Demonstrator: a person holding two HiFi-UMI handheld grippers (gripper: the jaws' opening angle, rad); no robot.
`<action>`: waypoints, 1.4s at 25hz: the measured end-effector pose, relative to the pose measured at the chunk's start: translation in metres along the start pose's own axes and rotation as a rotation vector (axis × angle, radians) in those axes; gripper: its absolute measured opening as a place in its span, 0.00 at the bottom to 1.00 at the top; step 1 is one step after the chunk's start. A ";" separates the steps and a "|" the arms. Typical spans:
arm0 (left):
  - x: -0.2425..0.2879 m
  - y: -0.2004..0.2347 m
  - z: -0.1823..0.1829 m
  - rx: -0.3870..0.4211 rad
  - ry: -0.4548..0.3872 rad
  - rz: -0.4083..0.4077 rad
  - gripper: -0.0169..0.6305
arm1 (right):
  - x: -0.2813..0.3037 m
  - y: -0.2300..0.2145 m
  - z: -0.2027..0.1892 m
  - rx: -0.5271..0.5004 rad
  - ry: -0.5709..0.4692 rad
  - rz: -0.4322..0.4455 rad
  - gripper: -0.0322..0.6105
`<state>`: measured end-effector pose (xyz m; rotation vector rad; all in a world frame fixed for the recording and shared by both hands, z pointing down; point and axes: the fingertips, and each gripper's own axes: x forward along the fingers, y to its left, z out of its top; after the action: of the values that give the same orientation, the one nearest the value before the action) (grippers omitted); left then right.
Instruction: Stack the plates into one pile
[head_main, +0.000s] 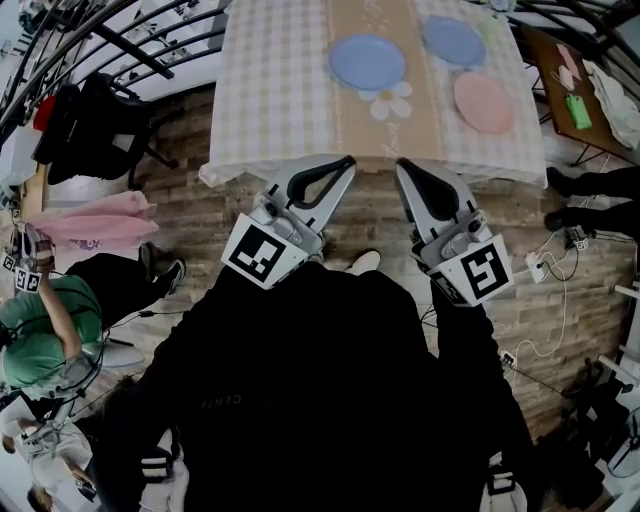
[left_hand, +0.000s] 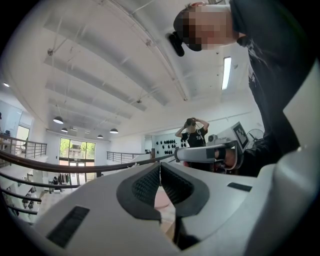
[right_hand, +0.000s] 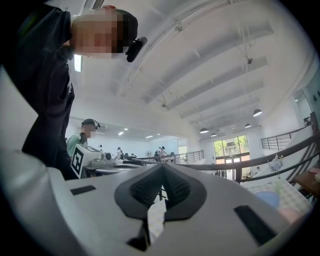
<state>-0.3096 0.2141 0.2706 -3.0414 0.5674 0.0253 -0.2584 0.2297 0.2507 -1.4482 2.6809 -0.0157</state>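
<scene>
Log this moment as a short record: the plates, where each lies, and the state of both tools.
plates: three, lying apart, none stacked
left blue plate: on the tan runner
right blue plate: farther back, right of the runner
pink plate: nearest the table's right side
table: checked cloth
left tool: shut, empty, short of the table edge
right tool: shut, empty, short of the table edge

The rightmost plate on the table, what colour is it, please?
Pink plate, clearest in the head view.
</scene>
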 end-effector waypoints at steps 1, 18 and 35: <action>0.001 -0.002 0.000 -0.001 0.000 -0.002 0.06 | -0.002 -0.001 -0.001 -0.001 0.002 -0.003 0.05; 0.016 -0.028 -0.010 0.003 0.037 -0.006 0.06 | -0.035 -0.019 -0.020 -0.001 0.034 -0.008 0.05; 0.037 -0.057 -0.014 0.032 0.017 -0.014 0.06 | -0.075 -0.032 -0.028 -0.033 0.085 -0.021 0.05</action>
<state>-0.2543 0.2528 0.2865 -3.0175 0.5426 -0.0092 -0.1935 0.2742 0.2859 -1.5179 2.7455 -0.0348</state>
